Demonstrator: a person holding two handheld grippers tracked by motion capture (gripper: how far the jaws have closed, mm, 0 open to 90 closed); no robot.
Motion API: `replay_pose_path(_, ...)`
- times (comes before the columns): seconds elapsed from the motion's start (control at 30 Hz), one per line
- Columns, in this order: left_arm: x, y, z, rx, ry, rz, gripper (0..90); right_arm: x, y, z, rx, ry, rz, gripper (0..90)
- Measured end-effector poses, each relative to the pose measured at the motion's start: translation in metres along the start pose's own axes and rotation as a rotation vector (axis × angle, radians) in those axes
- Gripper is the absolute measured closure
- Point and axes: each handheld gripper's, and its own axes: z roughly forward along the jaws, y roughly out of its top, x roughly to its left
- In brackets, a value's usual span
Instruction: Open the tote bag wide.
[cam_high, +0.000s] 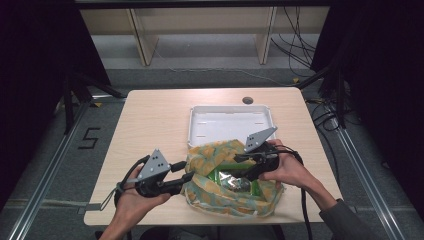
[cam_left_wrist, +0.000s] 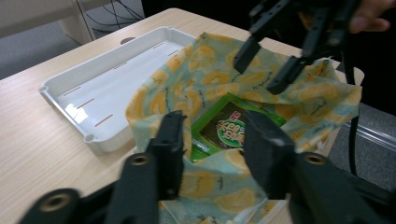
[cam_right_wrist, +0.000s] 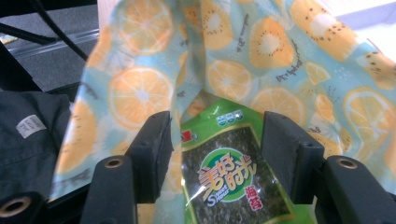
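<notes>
Reaching into the fruit-print cloth bag (cam_high: 232, 185) on the worktop (cam_high: 150, 125), both tongs, left (cam_high: 189, 176) and right (cam_high: 239, 158), stand open, empty; next, I'd judge, gripping the green seaweed packet (cam_right_wrist: 229, 182) inside.

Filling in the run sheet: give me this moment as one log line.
left claw: open at cloth bag | right claw: open over seaweed snack packet | white tray: behind bag

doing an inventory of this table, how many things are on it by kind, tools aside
white tray: 1
fruit-print cloth bag: 1
green seaweed snack packets inside the bag: at least 2 show, more may be hidden
total: at least 4
</notes>
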Motion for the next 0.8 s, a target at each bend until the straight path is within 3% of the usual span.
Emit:
replay_pose_path(0.13, -0.015, -0.018, 0.006, 0.002, -0.011, 0.007, 75.8, -0.010, 0.002, 0.012, 0.021, -0.001, -0.015, 43.5)
replay_pose_path(0.17, -0.018, -0.021, 0.008, 0.003, -0.021, 0.010, 79.4, -0.011, 0.001, 0.015, 0.031, 0.003, 0.016, 43.5)
replay_pose_path(0.2, -0.021, -0.026, 0.011, 0.016, -0.039, 0.012, 81.6, -0.013, 0.001, 0.017, 0.031, 0.004, 0.011, 43.5)
replay_pose_path(0.23, -0.024, -0.031, 0.015, 0.030, -0.052, 0.018, 84.5, -0.014, 0.001, 0.018, 0.041, -0.005, 0.037, 43.3)
replay_pose_path(0.27, -0.026, -0.036, 0.019, 0.036, -0.065, 0.016, 87.4, -0.018, 0.001, 0.022, 0.043, 0.003, 0.019, 43.3)
replay_pose_path(0.3, -0.027, -0.039, 0.022, 0.046, -0.071, 0.010, 88.5, -0.018, 0.001, 0.023, 0.055, 0.006, 0.043, 43.2)
replay_pose_path(0.4, -0.033, -0.050, 0.035, 0.091, -0.107, -0.005, 89.2, -0.025, 0.000, 0.031, 0.066, 0.004, 0.026, 43.2)
replay_pose_path(0.47, -0.035, -0.057, 0.044, 0.108, -0.128, 0.030, 89.2, -0.028, 0.000, 0.035, 0.073, 0.003, 0.014, 43.2)
replay_pose_path(0.5, -0.038, -0.061, 0.049, 0.124, -0.134, 0.024, 89.3, -0.029, 0.000, 0.037, 0.079, 0.000, 0.014, 43.3)
replay_pose_path(0.57, -0.039, -0.067, 0.057, 0.147, -0.134, 0.027, 89.3, -0.032, -0.001, 0.039, 0.087, 0.004, 0.016, 43.4)
replay_pose_path(0.6, -0.036, -0.069, 0.061, 0.168, -0.140, 0.059, 89.3, -0.033, -0.001, 0.040, 0.091, -0.004, 0.031, 43.4)
replay_pose_path(0.67, -0.036, -0.071, 0.069, 0.178, -0.142, 0.042, 89.3, -0.036, -0.002, 0.043, 0.106, -0.002, 0.036, 43.6)
replay_pose_path(0.77, -0.037, -0.075, 0.084, 0.202, -0.156, 0.066, 89.1, -0.040, -0.004, 0.049, 0.123, 0.008, 0.023, 43.4)
replay_pose_path(0.8, -0.039, -0.076, 0.088, 0.194, -0.155, 0.050, 89.1, -0.041, -0.005, 0.051, 0.128, 0.003, 0.039, 43.5)
